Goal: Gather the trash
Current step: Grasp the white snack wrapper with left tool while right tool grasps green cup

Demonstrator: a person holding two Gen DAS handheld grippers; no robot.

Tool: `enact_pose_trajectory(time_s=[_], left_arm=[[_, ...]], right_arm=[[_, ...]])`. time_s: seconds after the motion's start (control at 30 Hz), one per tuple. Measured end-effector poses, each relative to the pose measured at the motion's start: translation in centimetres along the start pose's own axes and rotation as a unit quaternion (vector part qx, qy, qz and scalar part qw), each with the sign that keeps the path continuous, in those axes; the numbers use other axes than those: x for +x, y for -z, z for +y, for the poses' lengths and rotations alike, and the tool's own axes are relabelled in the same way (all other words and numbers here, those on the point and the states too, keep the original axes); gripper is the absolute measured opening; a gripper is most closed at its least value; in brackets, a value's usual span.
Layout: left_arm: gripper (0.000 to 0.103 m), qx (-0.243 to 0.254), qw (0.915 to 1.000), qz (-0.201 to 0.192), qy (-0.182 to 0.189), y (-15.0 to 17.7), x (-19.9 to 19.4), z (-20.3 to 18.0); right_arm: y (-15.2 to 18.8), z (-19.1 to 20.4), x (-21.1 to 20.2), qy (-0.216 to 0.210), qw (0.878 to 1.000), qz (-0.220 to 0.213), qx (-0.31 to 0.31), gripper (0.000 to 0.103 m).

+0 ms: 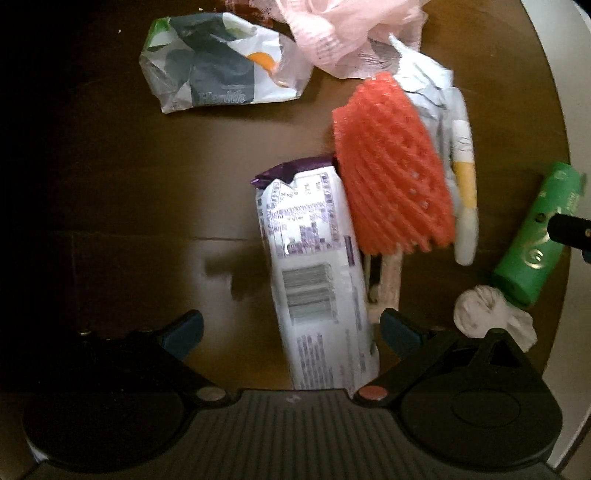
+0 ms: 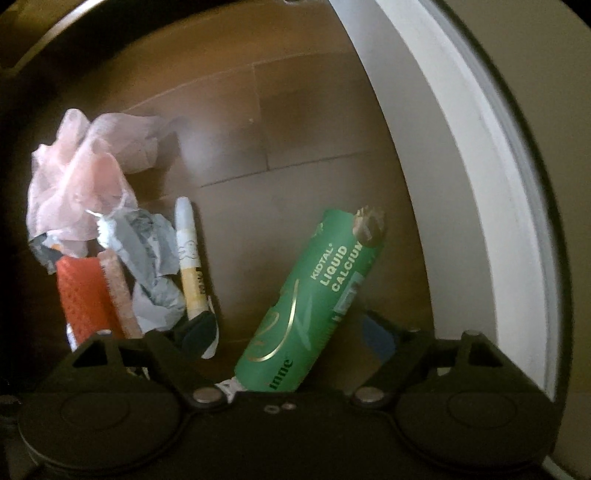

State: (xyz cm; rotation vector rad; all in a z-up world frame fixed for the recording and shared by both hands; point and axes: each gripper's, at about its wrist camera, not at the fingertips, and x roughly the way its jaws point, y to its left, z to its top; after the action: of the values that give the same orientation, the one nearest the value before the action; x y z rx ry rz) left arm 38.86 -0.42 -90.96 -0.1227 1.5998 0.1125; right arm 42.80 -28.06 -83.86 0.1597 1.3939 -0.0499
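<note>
**Grippers on station, collection barely begun**

Left gripper (image 1: pixel 291 328): jaws spread wide, straddling the white-and-purple packet (image 1: pixel 317 266); neither pad appears to touch it, so not gripped yet. Right gripper (image 2: pixel 291 339): jaws apart w/ the green Liquid Calcium box (image 2: pixel 314 306) lying between them, tilted; contact unclear, no squeeze evident.

Progress, judged from what lies out: near zero. All visible trash sits on the brown floor (image 1: pixel 129 184). No bin or bag for collection shows in either view, so nothing can be confirmed as collected.

Items outstanding:
- Crumpled printed bag (image 1: pixel 221 62), far left of the pile, well apart from the rest.
- Pink mesh netting (image 1: pixel 347 33), far edge, overlapping a crumpled white wrapper (image 1: pixel 428 88).
- Orange foam net (image 1: pixel 391 166), touching the packet's right side, lying over the wrapper.
- White-and-yellow tube (image 1: pixel 463 192), just beside the foam net.
- White tissue wad (image 1: pixel 487 310), touching the green box's near end.

Edges/room: white skirting or wall (image 2: pixel 443 184) runs close along the right of the green box; approx. no spare room on that side, so right unit should lift up and leftward. Left of the packet the floor is bare, giving good clearance. Packet's right flank is crowded by the foam net; risk of dragging it along.
</note>
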Motion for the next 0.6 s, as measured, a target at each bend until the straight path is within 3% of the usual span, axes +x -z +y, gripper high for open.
enact_pose_trajectory(time_s=[0.2, 0.37, 0.43, 0.53, 0.6], left_arm=[[0.1, -0.001, 0.9999, -0.004, 0.011, -0.3, 1.4, 0.3], [0.073, -0.025, 0.9992, 0.011, 0.029, -1.0, 2.0, 1.6], [0.06, -0.031, 0.9988, 0.016, 0.034, -1.0, 2.1, 2.1], [0.05, -0.025, 0.9989, 0.019, 0.034, -0.9, 2.1, 2.4], [0.046, -0.019, 0.999, 0.015, 0.036, -0.7, 1.7, 2.5]], right_arm=[[0.0, 0.3, 1.7, 0.008, 1.0, 0.013, 0.013, 0.076], [-0.1, 0.4, 2.5, 0.022, 0.999, 0.011, 0.031, 0.07], [-0.2, 0.2, 2.7, 0.026, 0.999, 0.013, 0.041, 0.061], [-0.3, 0.0, 3.1, 0.034, 0.998, 0.018, 0.051, 0.051], [-0.2, -0.1, 3.1, 0.033, 0.998, 0.016, 0.056, 0.051]])
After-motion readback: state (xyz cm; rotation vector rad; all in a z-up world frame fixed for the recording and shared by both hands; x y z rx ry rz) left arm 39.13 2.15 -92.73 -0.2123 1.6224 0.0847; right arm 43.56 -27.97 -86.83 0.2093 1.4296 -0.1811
